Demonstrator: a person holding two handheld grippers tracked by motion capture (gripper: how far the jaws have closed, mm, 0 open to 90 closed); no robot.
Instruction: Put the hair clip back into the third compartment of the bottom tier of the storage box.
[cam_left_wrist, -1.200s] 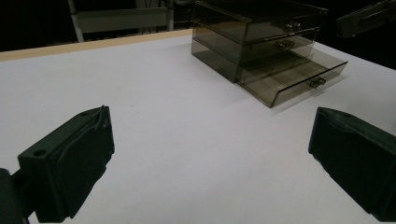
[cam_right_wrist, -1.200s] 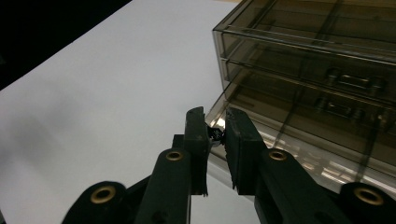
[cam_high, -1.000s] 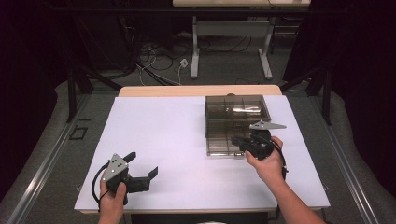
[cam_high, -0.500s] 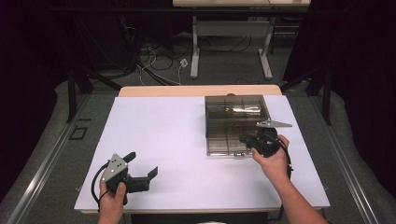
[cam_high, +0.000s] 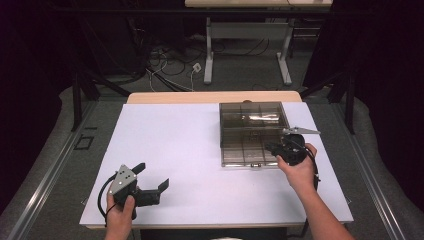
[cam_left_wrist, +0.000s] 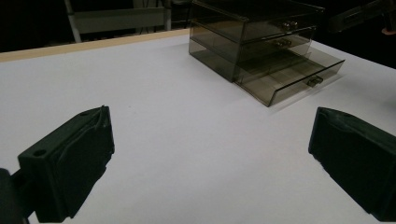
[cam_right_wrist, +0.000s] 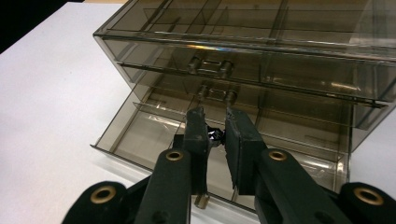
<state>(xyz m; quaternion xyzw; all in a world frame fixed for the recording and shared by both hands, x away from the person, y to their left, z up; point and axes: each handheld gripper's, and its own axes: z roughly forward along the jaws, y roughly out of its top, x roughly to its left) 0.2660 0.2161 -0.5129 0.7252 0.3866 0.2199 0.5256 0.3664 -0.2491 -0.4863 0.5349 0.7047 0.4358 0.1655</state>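
Note:
A smoky transparent drawer cabinet stands on the white table, right of centre. Its bottom drawer is pulled out; the two above are closed. My right gripper hovers over the open drawer's front right part, pointing at the cabinet. Its jaws are nearly together, pinching a small dark shiny object. My left gripper rests near the table's front left, jaws wide apart with nothing between them.
The white table top reaches from the left gripper to the cabinet. The table's wooden back edge lies behind the cabinet. Beyond it are table legs and cables on the floor.
My right gripper has slid to the right along the open drawer's front, still pinched on the small object. The left gripper and the cabinet have not moved.

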